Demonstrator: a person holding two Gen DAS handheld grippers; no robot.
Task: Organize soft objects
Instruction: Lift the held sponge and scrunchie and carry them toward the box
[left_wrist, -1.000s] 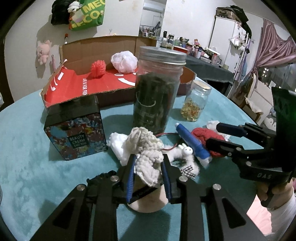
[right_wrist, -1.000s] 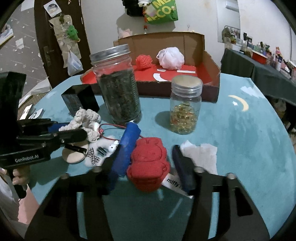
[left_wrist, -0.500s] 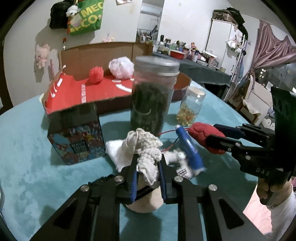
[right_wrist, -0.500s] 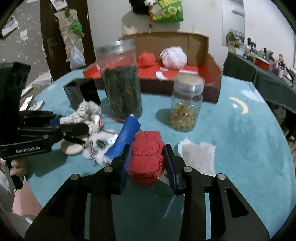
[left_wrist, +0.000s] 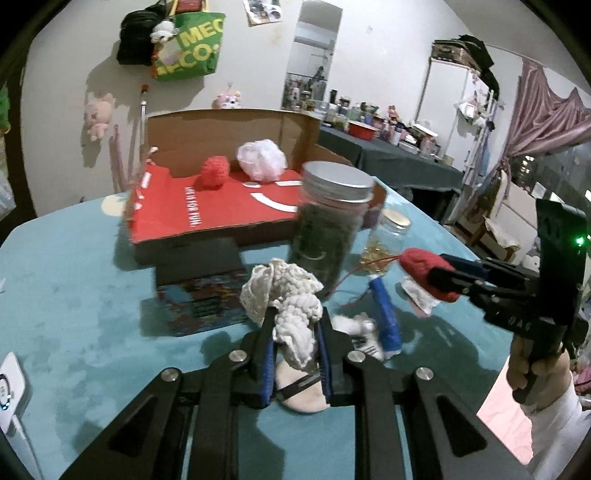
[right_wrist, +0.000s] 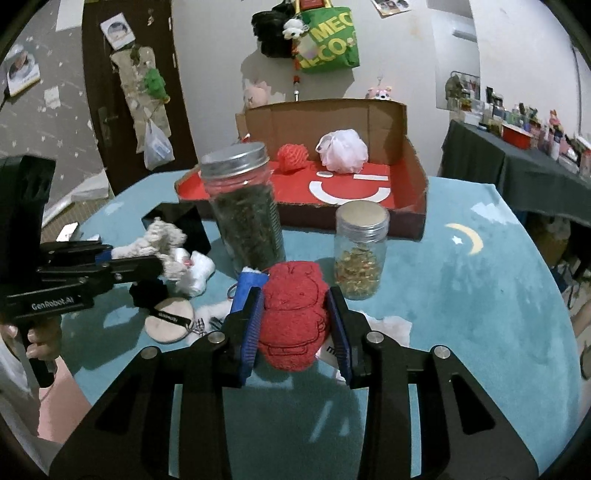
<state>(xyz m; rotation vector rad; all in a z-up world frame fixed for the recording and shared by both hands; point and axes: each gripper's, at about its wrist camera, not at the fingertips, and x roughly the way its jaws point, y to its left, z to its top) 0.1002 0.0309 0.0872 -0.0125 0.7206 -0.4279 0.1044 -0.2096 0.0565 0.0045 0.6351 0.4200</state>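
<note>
- The left hand-held gripper (left_wrist: 295, 334) is pinched nearly shut on a cream crocheted piece (left_wrist: 291, 299). The yarn bulges above the pads and hangs down between them, clear of the teal table (left_wrist: 74, 314).
- The right hand-held gripper (right_wrist: 297, 321) is clamped on a red knitted toy (right_wrist: 293, 314). Its jaws have just been closing, and the toy is now squeezed between the blue pads and lifted off the table.
- The open cardboard box (right_wrist: 413, 206) with the red floor lies at about twelve o'clock from both grippers, at the far side of the table. A red knit ball (right_wrist: 293, 157) and a white mesh puff (right_wrist: 343, 149) already sit at its back wall.
- The relation that matters, as I judge it: the tall jar of dark leaves (right_wrist: 243, 210) stands almost straight between the red toy and the box, with the small jar (right_wrist: 362, 251) at about one o'clock of the right gripper. The path to the box seems to run over or between the two jars.
- For the left gripper the tall jar sits at one o'clock and a dark printed tin (left_wrist: 201, 291) at eleven, so its line to the box passes between or above those.
- Neither hand looks clearly nearer; the box's long axis runs roughly across both views.
- Left on the table near the grippers: a round tan puff (right_wrist: 169, 321), a small white plush (right_wrist: 195, 271) and a blue tube (left_wrist: 386, 321).
</note>
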